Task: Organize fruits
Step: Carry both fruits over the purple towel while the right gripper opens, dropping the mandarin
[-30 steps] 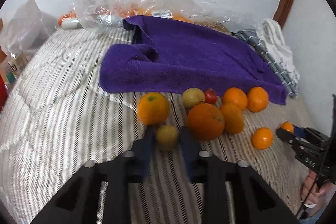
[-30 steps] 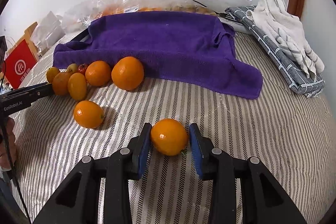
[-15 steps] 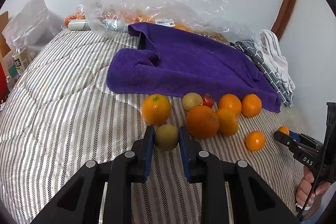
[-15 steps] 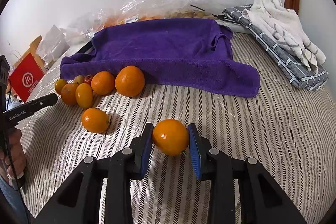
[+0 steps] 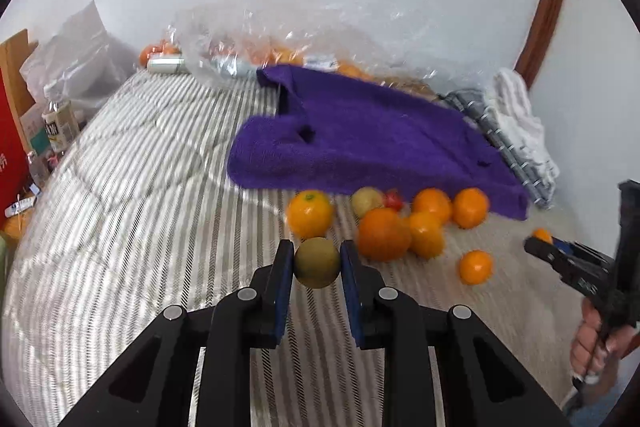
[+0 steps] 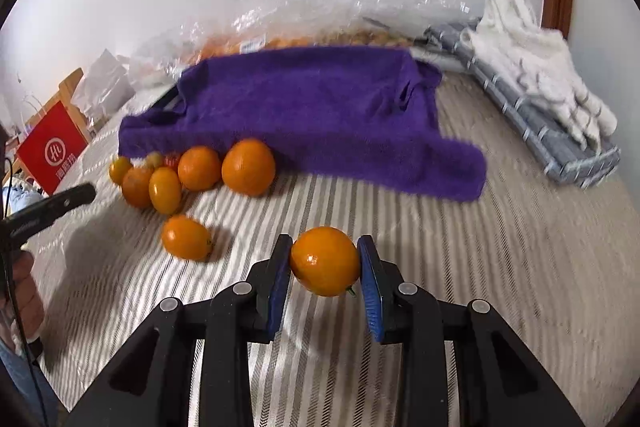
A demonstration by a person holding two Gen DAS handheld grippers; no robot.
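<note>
Left hand-held gripper [image 5: 317, 263]: clenched on a greenish-brown fruit [image 5: 317, 262], raised above the striped bedcover [image 5: 132, 211], just in front of the orange cluster [image 5: 404, 223]. Right hand-held gripper [image 6: 325, 263]: clenched on an orange [image 6: 325, 261], held clear of the bedcover. Purple towel [image 6: 304, 107] behind the cluster.

Bedroom at home, and you're working right on the bed.
That striped quilted bedspread [image 5: 132, 195] fills your view; a purple towel [image 6: 312, 115] is spread at twelve o'clock, folded white and grey linens [image 6: 536, 83] lie at two, crinkled plastic bags [image 5: 280, 39] line the plain wall, and a red paper bag [image 6: 52, 151] sits at nine beside the mattress.
</note>
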